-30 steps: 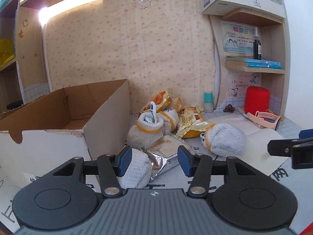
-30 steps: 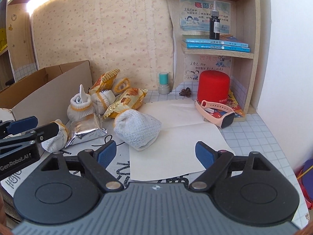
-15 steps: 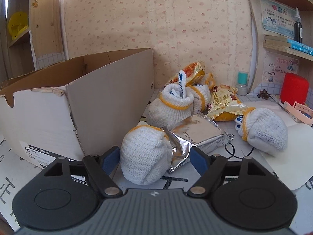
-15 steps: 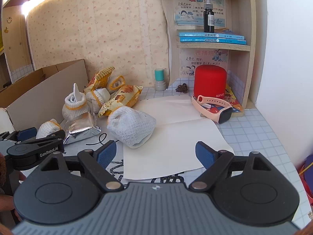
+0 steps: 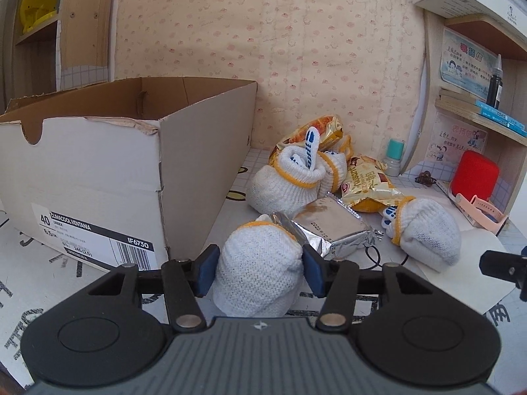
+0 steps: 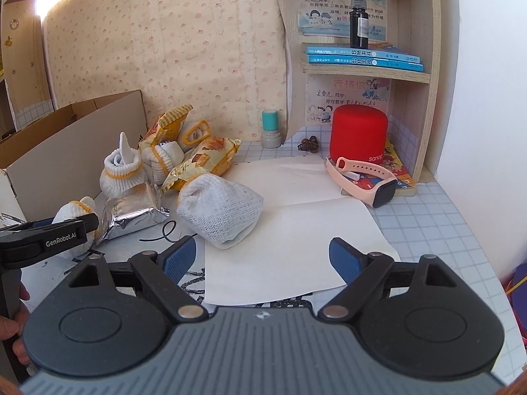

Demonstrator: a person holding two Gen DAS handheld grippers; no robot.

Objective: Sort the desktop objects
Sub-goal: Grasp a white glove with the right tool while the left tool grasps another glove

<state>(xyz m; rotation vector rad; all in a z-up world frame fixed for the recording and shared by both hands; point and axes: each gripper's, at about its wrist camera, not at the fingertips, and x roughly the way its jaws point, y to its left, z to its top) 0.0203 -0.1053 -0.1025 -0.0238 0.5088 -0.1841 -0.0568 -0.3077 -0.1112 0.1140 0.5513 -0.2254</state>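
Observation:
A rolled white knit glove with a yellow cuff (image 5: 260, 270) sits between the blue pads of my left gripper (image 5: 259, 268). The jaws are closing and both pads touch the glove's sides. An open cardboard shoebox (image 5: 98, 171) stands just to the left. Behind the glove lie a silver foil packet (image 5: 332, 227), two more rolled gloves (image 5: 286, 184) (image 5: 428, 233) and yellow snack bags (image 5: 369, 187). My right gripper (image 6: 263, 256) is open and holds nothing, hovering over a white paper sheet (image 6: 296, 230), with a rolled glove (image 6: 220, 210) ahead on its left.
A red speaker (image 6: 359, 135), a pink smartwatch (image 6: 362, 177) and a teal stamp (image 6: 270, 128) stand at the back right by a wooden shelf with blue books (image 6: 362, 57) and a dropper bottle (image 6: 359, 23). A black loop (image 6: 164, 230) lies near the foil packet.
My left gripper moved in on the nearest glove, spread wide around it, then closed onto its sides. The right gripper stayed where it was, still open.

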